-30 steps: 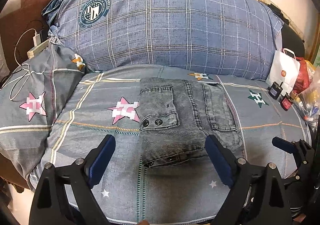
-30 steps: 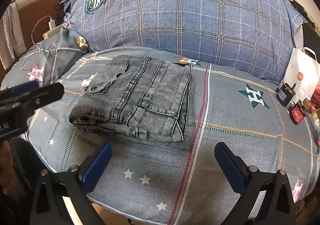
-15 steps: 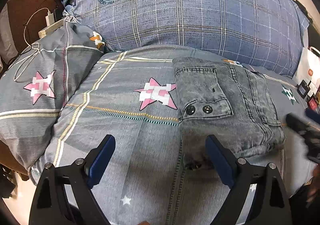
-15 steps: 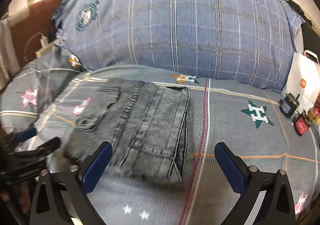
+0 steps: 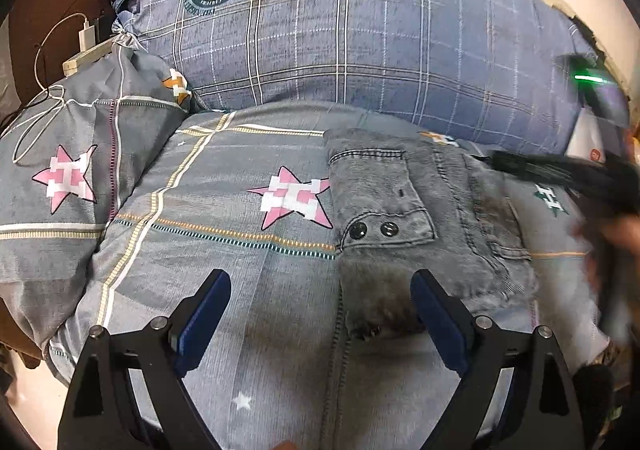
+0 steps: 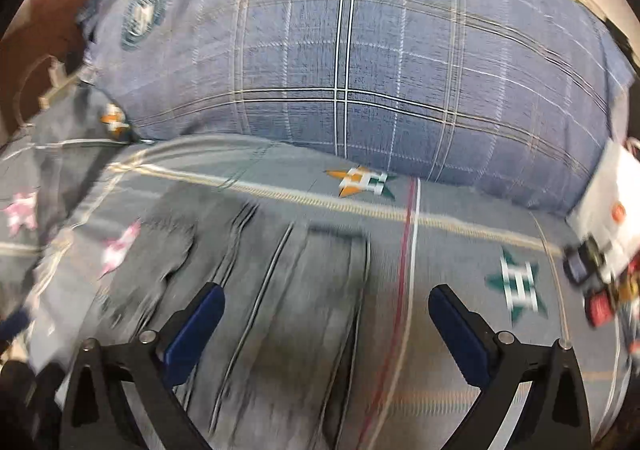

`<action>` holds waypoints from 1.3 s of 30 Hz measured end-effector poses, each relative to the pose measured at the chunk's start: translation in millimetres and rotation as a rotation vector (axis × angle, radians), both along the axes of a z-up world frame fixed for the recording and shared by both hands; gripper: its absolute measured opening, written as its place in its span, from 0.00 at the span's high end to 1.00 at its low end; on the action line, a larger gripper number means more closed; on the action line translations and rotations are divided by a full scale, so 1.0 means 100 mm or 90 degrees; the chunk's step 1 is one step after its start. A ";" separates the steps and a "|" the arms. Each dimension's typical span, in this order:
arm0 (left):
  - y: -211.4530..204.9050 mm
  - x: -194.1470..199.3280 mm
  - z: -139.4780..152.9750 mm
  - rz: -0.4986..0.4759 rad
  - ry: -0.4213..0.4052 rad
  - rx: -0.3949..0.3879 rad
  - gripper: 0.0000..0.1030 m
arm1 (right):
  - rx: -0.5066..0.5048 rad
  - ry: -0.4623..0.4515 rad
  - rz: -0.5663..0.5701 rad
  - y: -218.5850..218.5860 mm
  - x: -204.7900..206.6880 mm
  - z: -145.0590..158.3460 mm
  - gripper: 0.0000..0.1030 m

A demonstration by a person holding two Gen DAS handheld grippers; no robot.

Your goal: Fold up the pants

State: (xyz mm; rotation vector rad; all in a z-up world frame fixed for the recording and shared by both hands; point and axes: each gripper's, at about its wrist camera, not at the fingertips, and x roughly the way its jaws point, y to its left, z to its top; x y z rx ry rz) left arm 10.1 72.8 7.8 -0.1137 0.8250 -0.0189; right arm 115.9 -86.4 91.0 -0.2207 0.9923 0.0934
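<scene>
the left gripper (image 5: 320,314) and right gripper (image 6: 326,324) hang spread wide and empty over the pants (image 5: 424,226), so a blue pad could snag the top layer and pull the fold open. the grey denim lies in a compact folded stack mid-bed (image 5: 224,258), just before the plaid pillow (image 5: 360,38).

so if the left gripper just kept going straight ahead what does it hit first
Probably the star-print duvet: the open left gripper points at bare cover, with the folded grey jeans just off its right finger. Beyond that comes the blue plaid pillow. Depth is uncertain.
</scene>
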 end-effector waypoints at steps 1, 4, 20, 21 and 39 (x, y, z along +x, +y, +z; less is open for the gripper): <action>0.01 -0.04 0.02 0.000 -0.003 -0.001 0.11 | -0.027 0.009 -0.012 0.02 0.16 -0.10 0.00; 0.05 -0.07 0.05 -0.008 -0.002 -0.011 0.11 | -0.075 0.081 -0.021 0.02 0.43 -0.56 0.00; -0.48 -0.18 0.20 -0.031 -0.027 0.026 0.11 | 0.131 -0.021 0.038 -0.35 -1.54 0.33 0.00; -0.50 -0.19 0.20 -0.031 -0.026 0.031 0.11 | 0.130 -0.018 0.042 -0.34 -1.63 0.31 0.00; -0.59 -0.18 0.26 -0.049 -0.035 0.017 0.10 | 0.116 -0.029 0.077 -0.22 -1.93 0.31 0.00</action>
